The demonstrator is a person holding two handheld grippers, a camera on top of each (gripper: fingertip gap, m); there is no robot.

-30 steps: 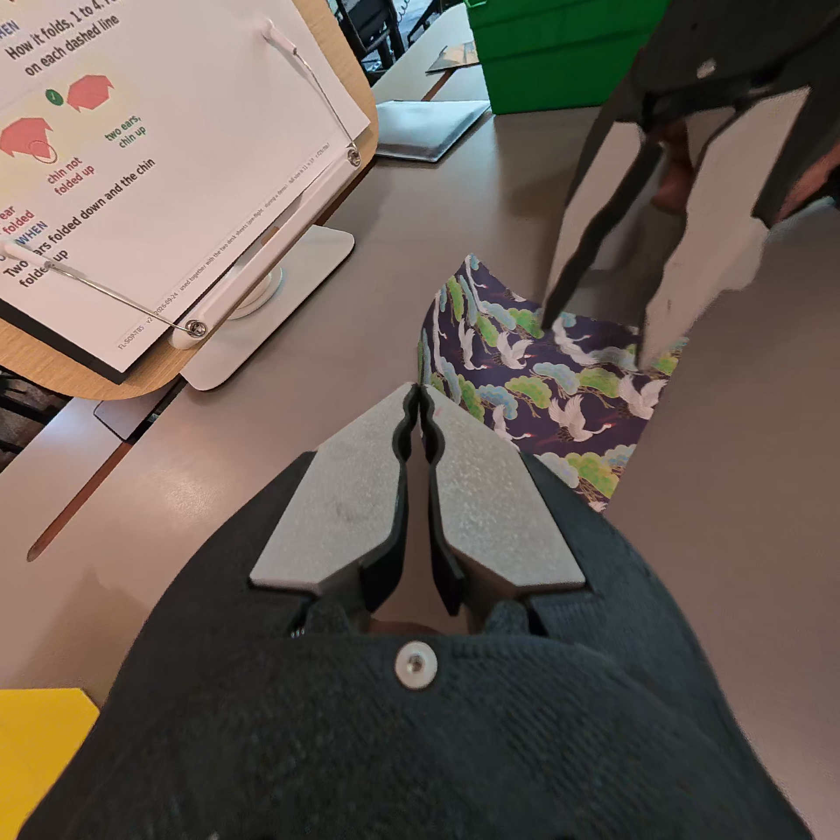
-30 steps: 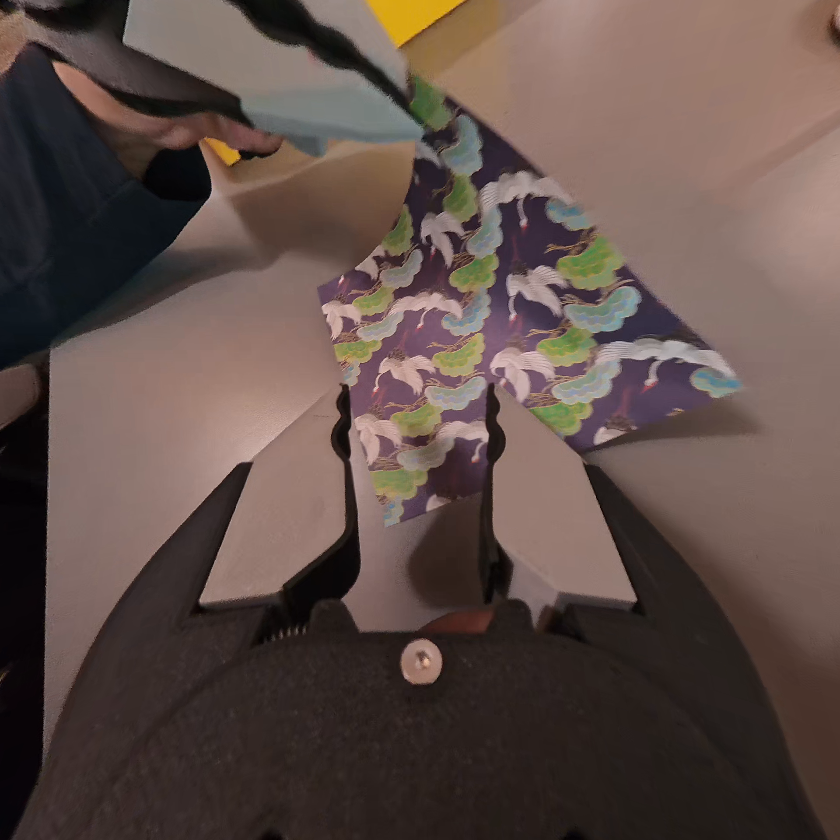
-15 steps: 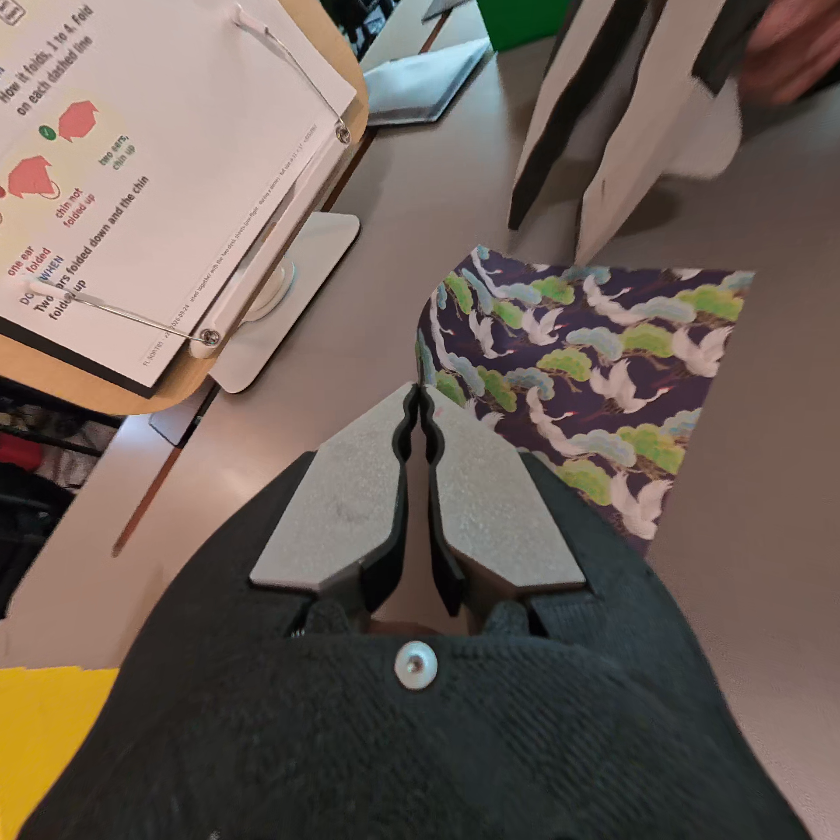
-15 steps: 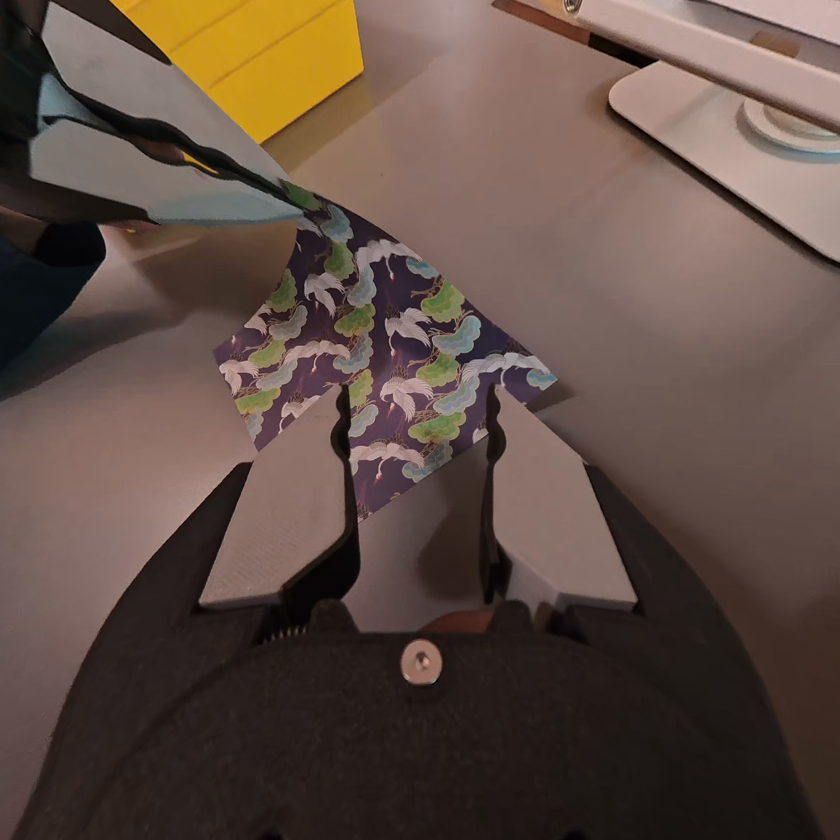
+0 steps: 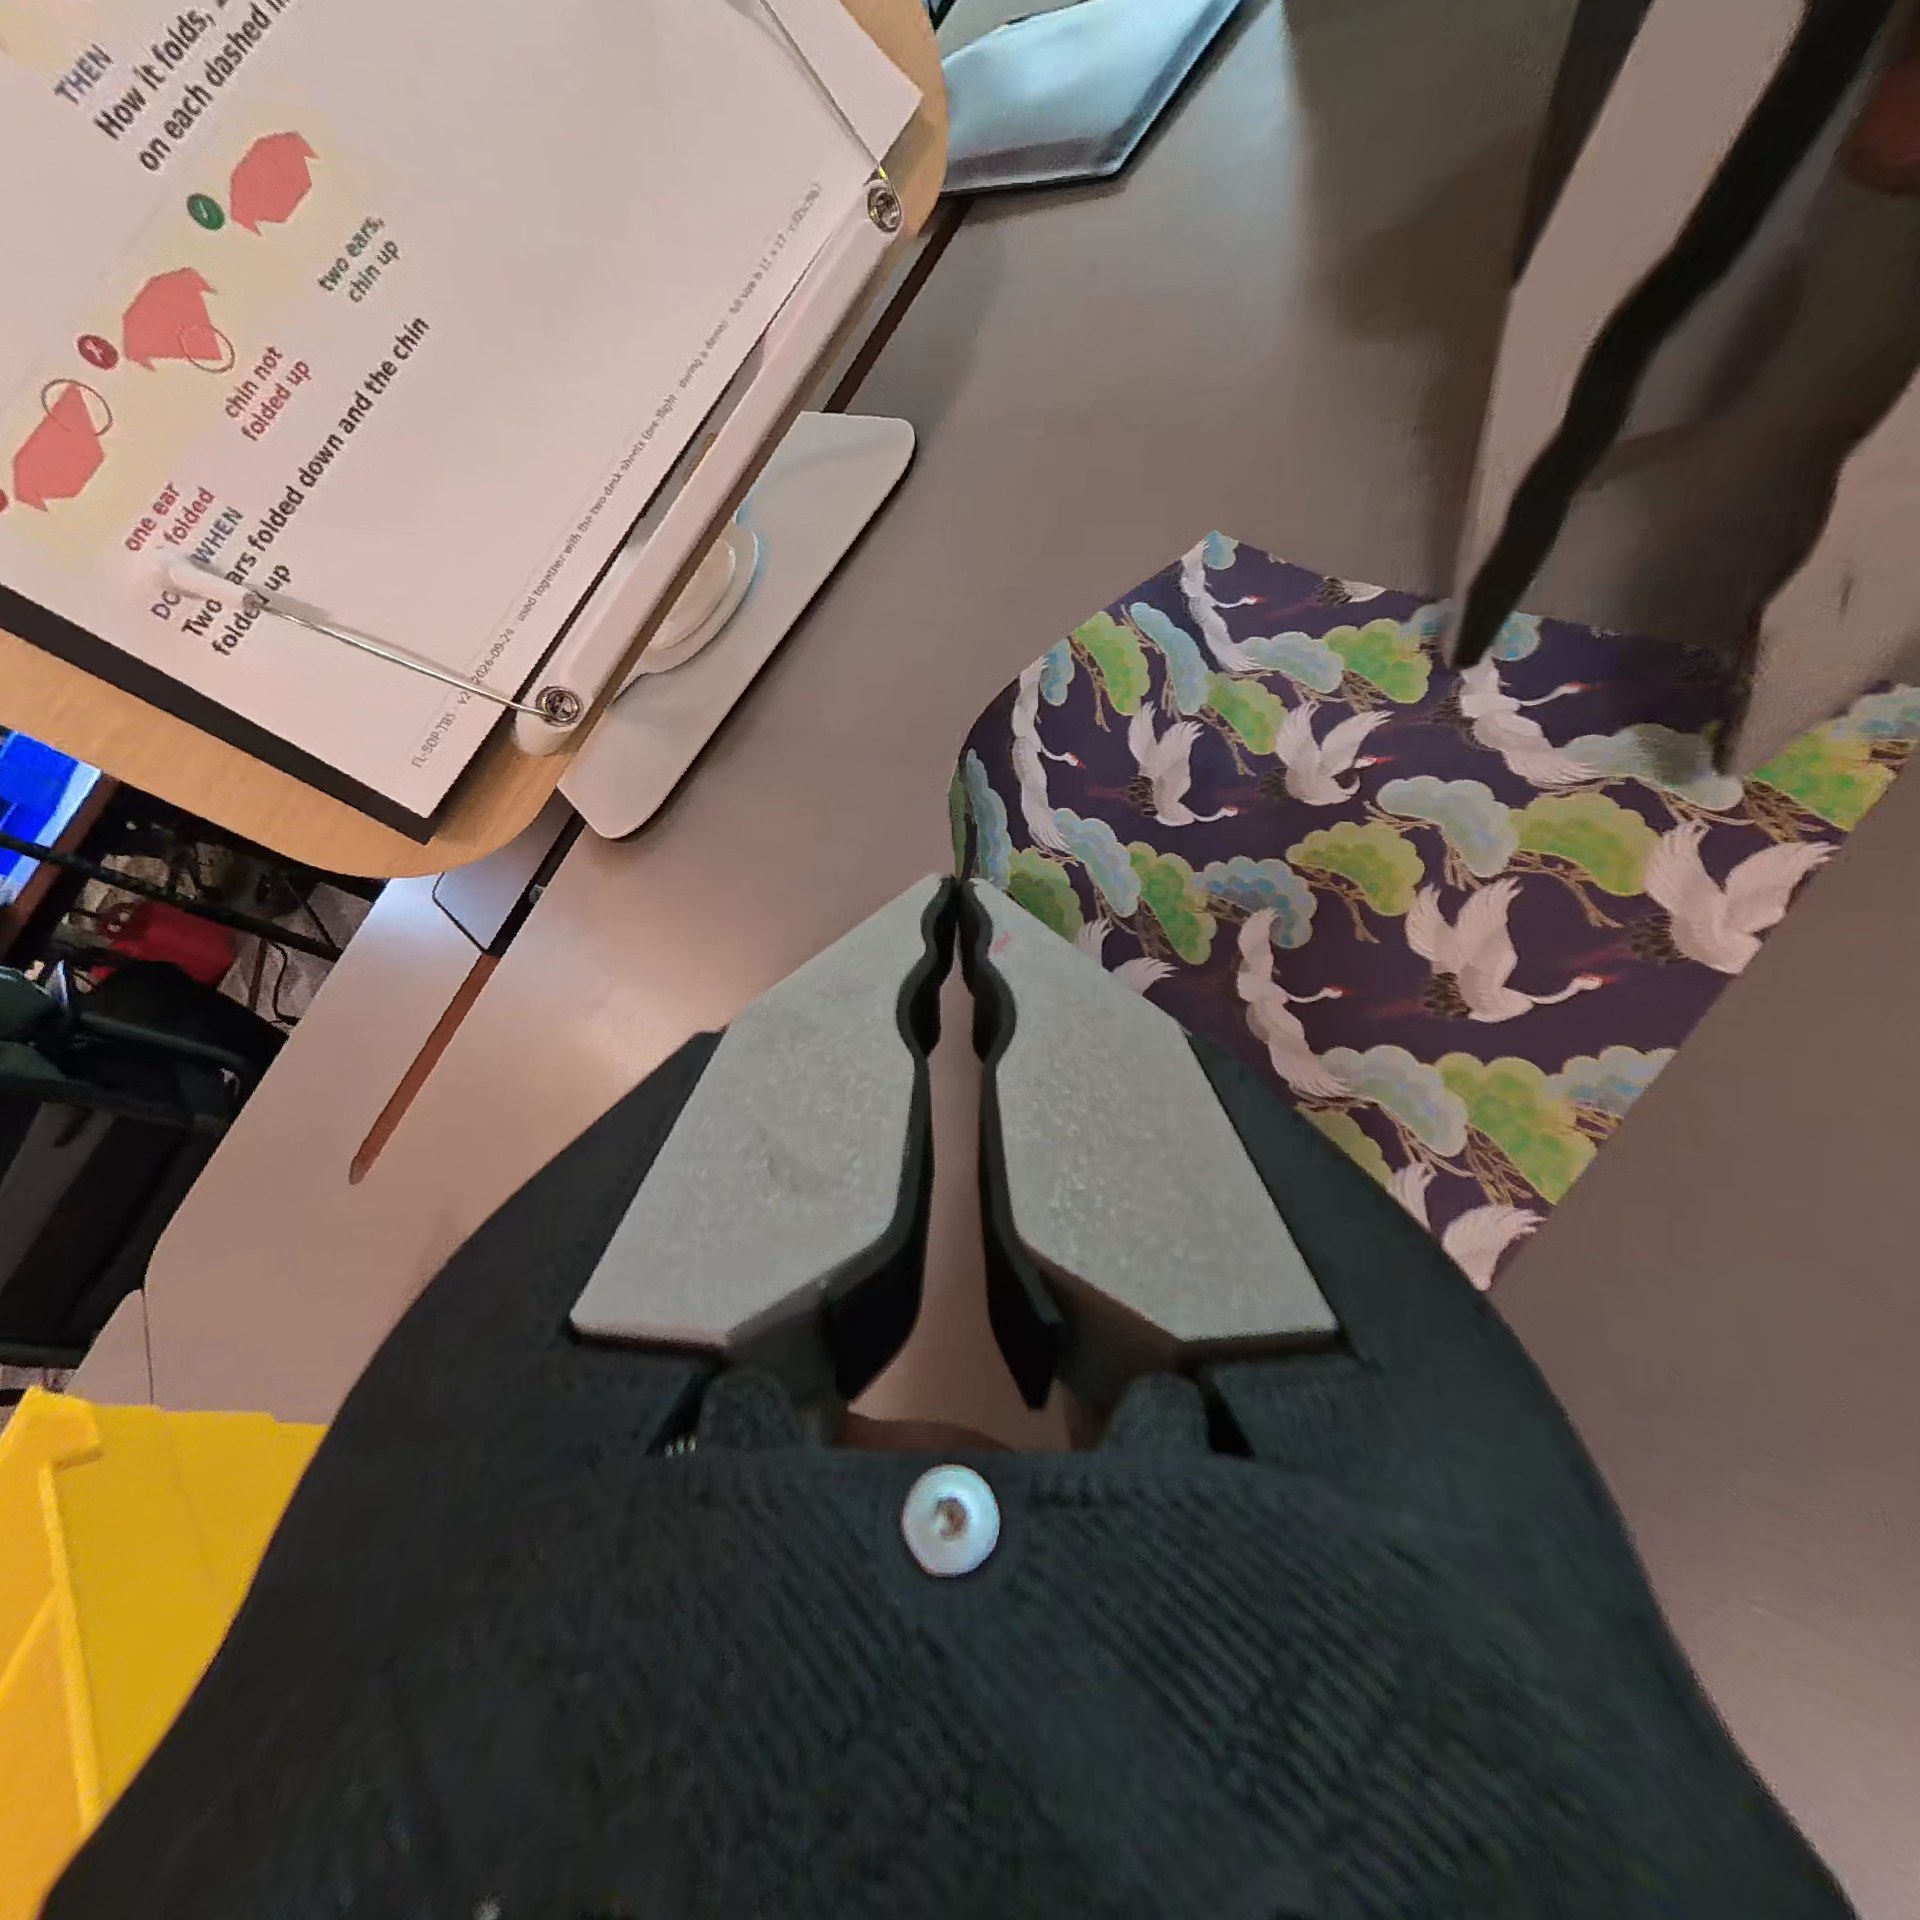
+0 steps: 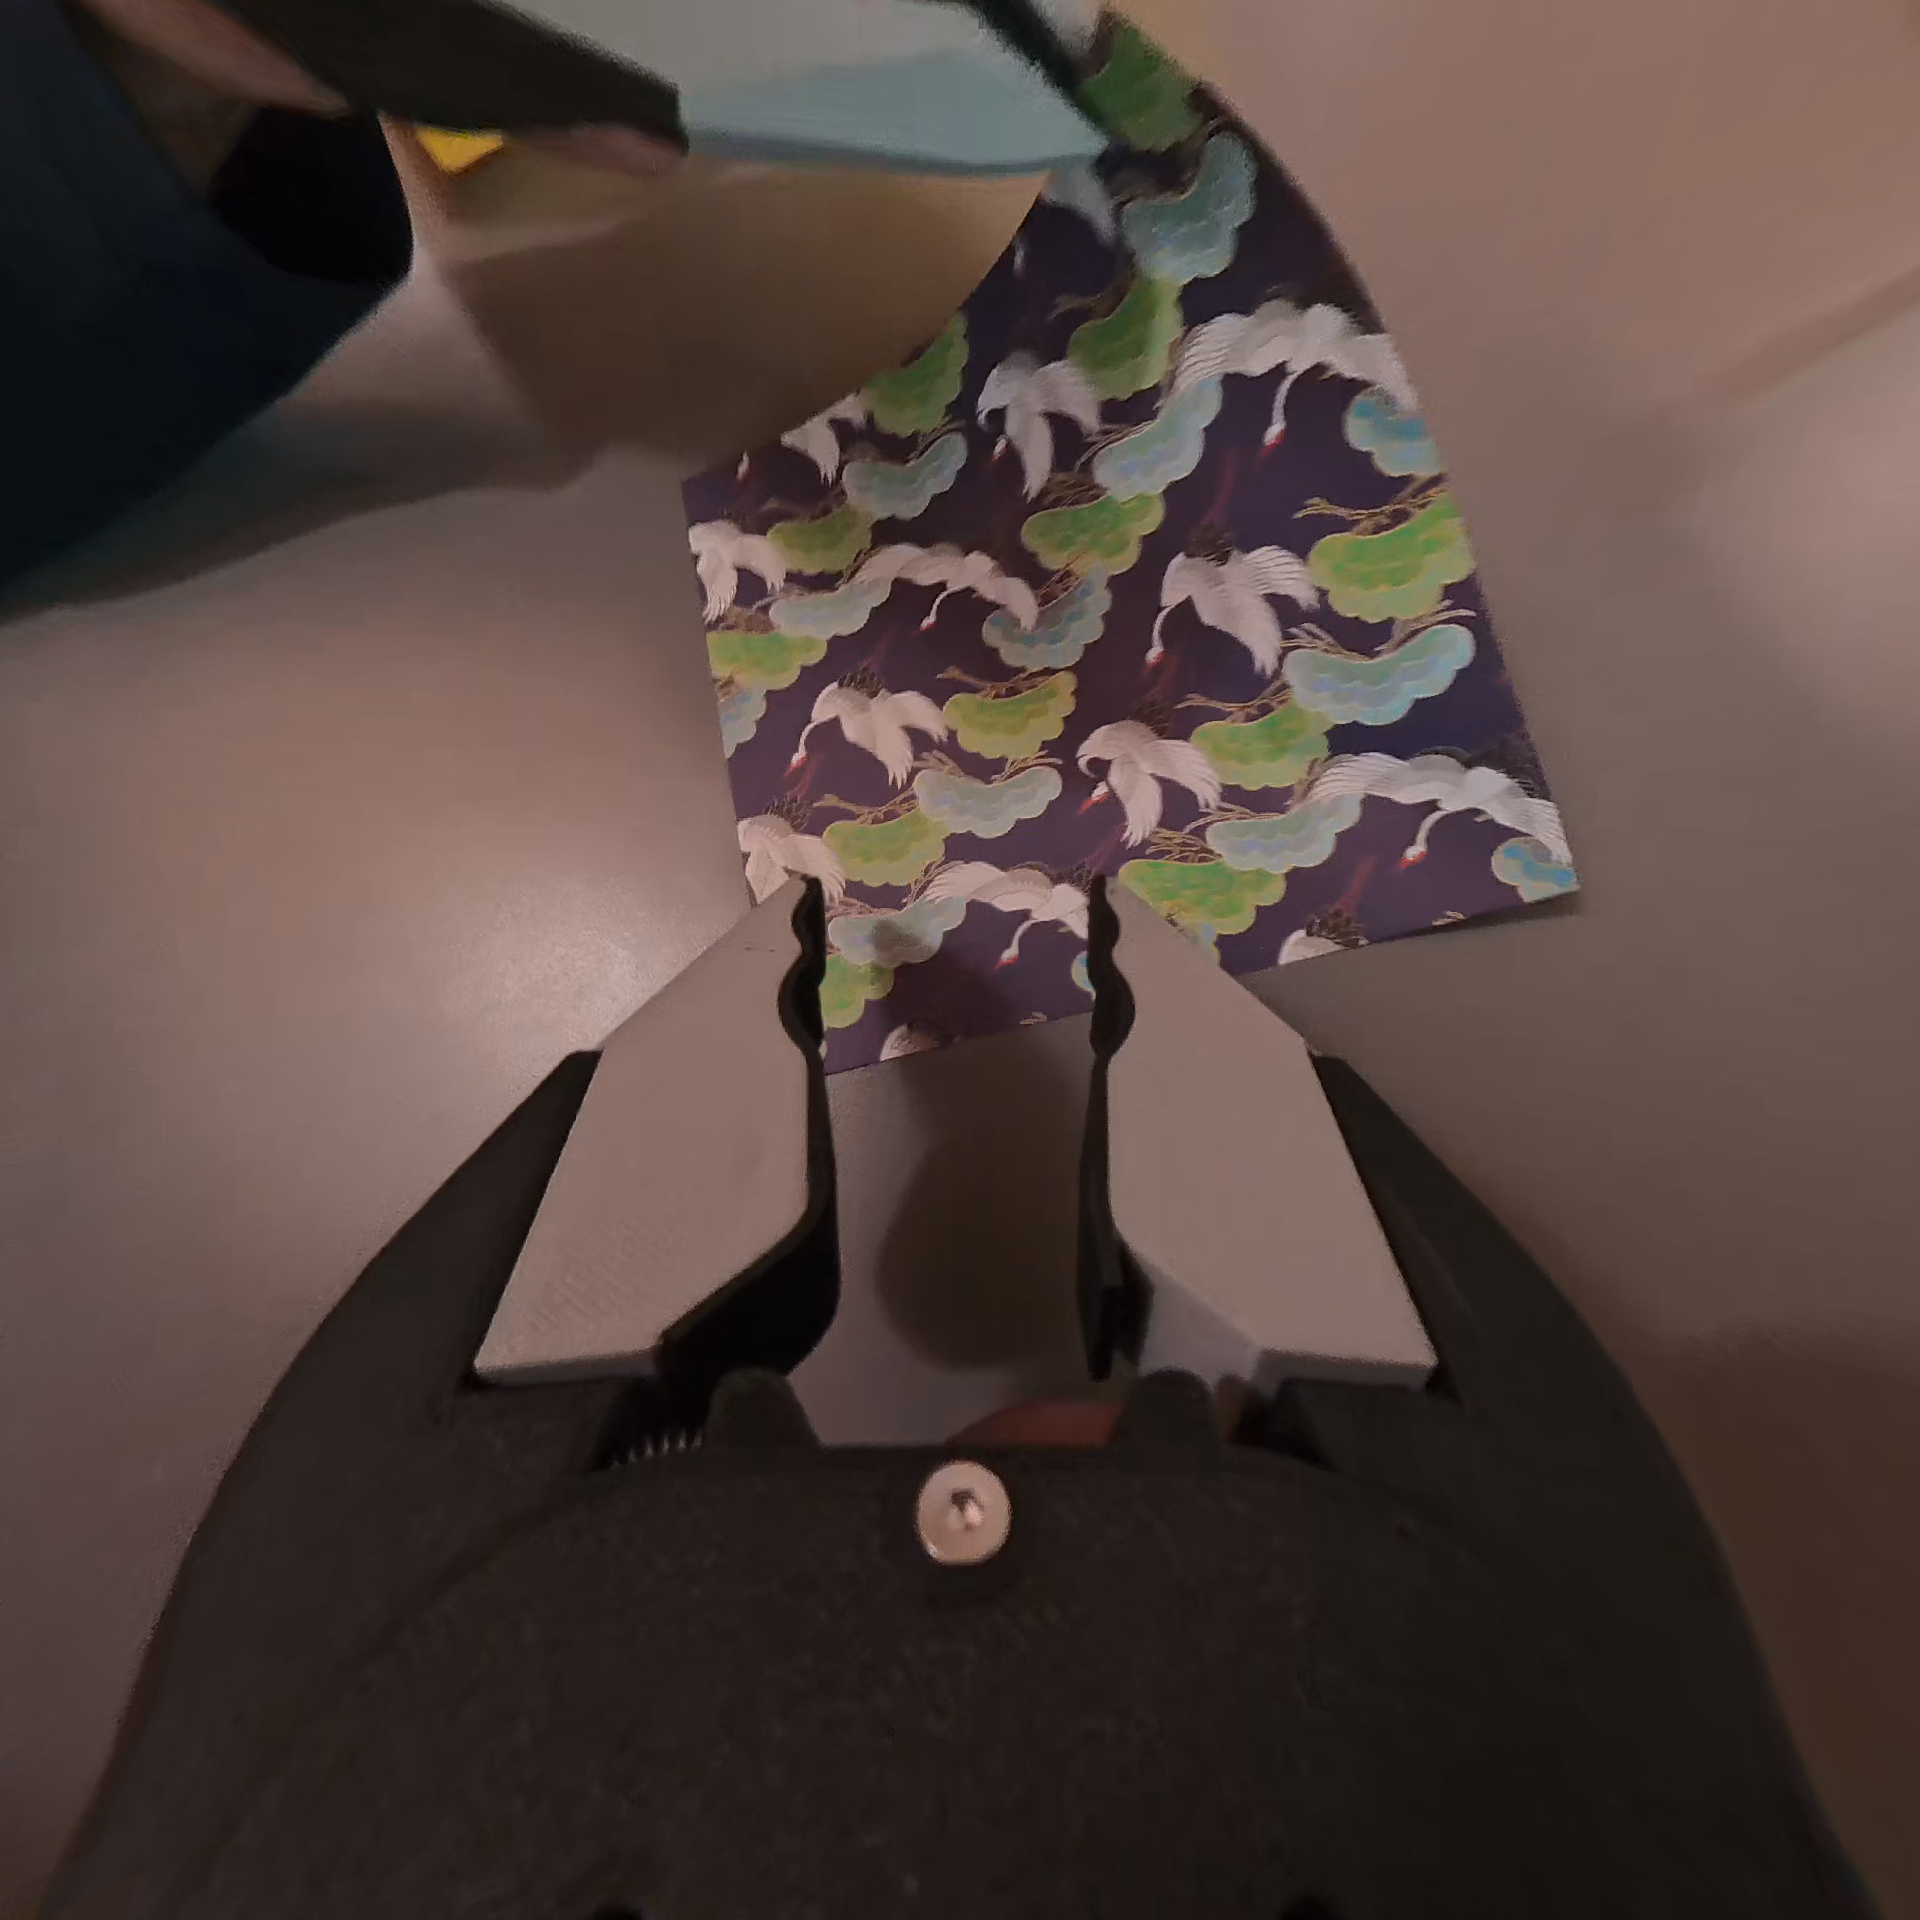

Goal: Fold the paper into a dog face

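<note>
The paper [image 5: 1403, 883] is a dark blue square printed with white cranes and green clouds, and it lies on the grey table [image 5: 1091, 364]. My left gripper [image 5: 956, 899] is shut on its left corner and lifts it, so that edge curls up. In the right wrist view the paper [image 6: 1122, 644] shows its plain underside [image 6: 748, 312] below the left gripper [image 6: 1091, 135]. My right gripper [image 6: 956, 914] is open and empty, its tips over the paper's near edge. In the left wrist view the right gripper [image 5: 1605, 696] stands on the paper's far right part.
A wooden book stand holding a printed instruction sheet [image 5: 468, 364] sits at the left on a white base [image 5: 769, 613]. A yellow bin [image 5: 94, 1621] is at the near left. A grey pad [image 5: 1060, 104] lies at the back. A dark sleeve [image 6: 135, 395] is at the left. Tip to tip, the grippers are about 12 cm apart.
The right gripper drew back from the paper half a second ago and has come down over it again. The left gripper keeps its hold on the corner, which is curled higher.
</note>
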